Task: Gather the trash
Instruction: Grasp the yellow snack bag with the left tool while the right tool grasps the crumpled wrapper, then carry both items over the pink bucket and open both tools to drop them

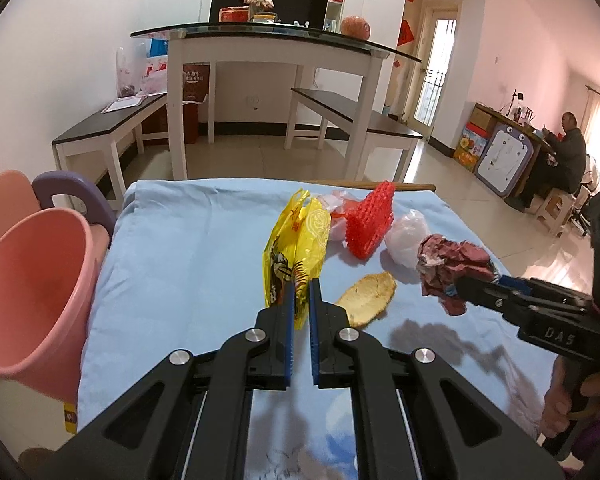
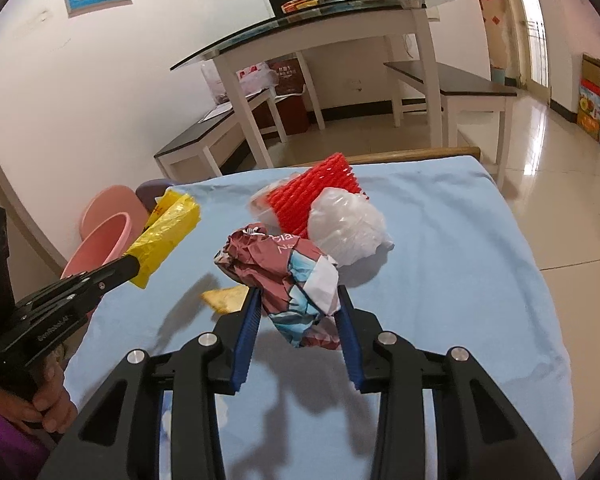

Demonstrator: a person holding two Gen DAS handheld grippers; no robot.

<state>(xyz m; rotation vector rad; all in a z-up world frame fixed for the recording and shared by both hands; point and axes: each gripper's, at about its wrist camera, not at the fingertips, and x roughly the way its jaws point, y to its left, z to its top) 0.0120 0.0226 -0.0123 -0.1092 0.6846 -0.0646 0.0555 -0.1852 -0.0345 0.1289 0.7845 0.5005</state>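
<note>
Both sets of fingers are closed on trash: the left gripper [image 1: 301, 286] has its blue-padded fingers [image 1: 289, 308] nearly together, pinching the near end of a yellow plastic bag [image 1: 296, 248], and the right gripper [image 2: 298, 298] has its fingers [image 2: 250, 316] set wider, clamped on either side of a crumpled maroon paper wrapper [image 2: 284, 276] that hangs above its shadow on the blue cloth [image 2: 440, 280] covering the counter. From the right wrist view the yellow bag juts out past the left fingertips over the left part of the cloth. Lying on the cloth are a piece of fruit peel [image 1: 366, 296] near the middle, a red foam net [image 1: 370, 220] farther back, and a clear crumpled plastic bag [image 1: 406, 236] just right of the net. A pink bin [image 1: 32, 292] stands off the left edge of the counter, its mouth tilted toward the camera, with a purple handle [image 1: 74, 196] behind it.
</note>
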